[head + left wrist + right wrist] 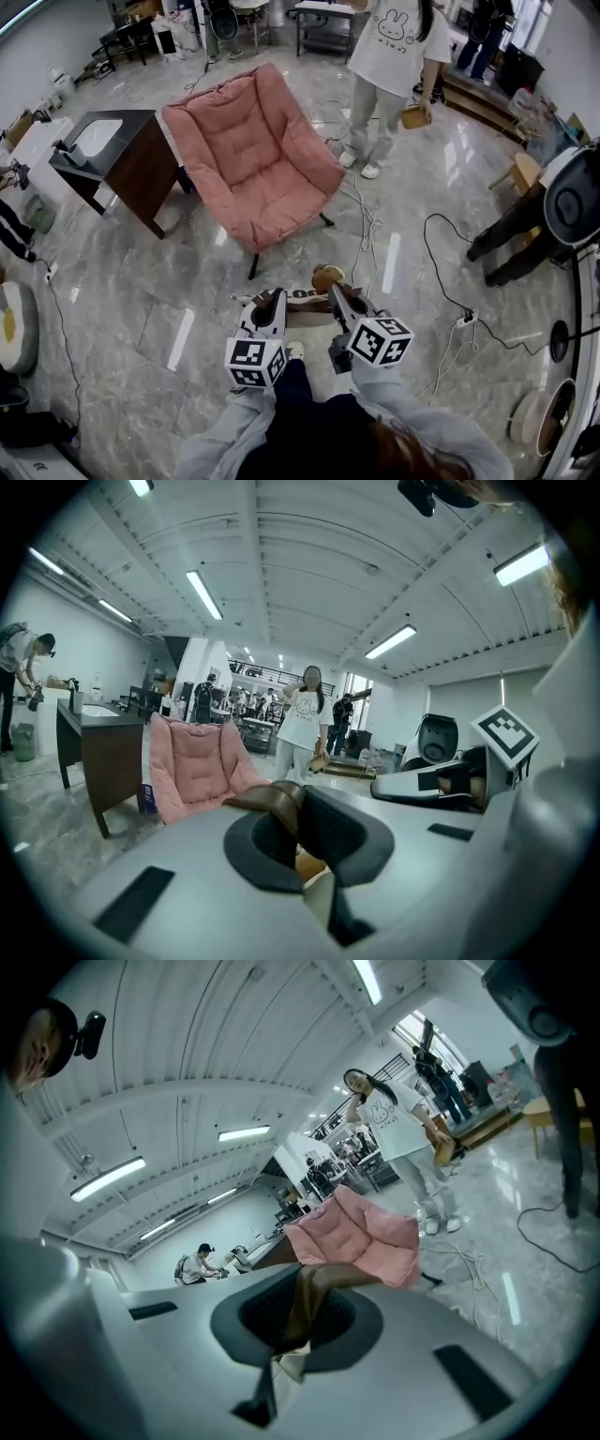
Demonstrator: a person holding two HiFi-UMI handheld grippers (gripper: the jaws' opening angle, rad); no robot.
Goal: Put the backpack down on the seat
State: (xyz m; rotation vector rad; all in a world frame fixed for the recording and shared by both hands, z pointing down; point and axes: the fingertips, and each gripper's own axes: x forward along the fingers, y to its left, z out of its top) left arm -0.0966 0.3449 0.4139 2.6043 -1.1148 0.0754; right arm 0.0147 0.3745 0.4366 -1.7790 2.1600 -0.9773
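Note:
A pink cushioned chair [253, 155] stands on the marble floor ahead of me, its seat bare. I hold the backpack [314, 292] low in front of my body, short of the chair; only its brown top and straps show. My left gripper [269, 305] is shut on a brown strap [274, 802], and my right gripper [339, 298] is shut on another brown strap [314, 1290]. The chair [192, 766] appears beyond the jaws in the left gripper view and again, as the same chair [361, 1232], in the right gripper view. The backpack's body is hidden under the grippers.
A dark side table with a white top [117, 150] stands left of the chair. A person in a white shirt [394, 52] stands behind the chair to the right. Cables [450, 314] trail over the floor at right. Another person's legs [511, 230] are at far right.

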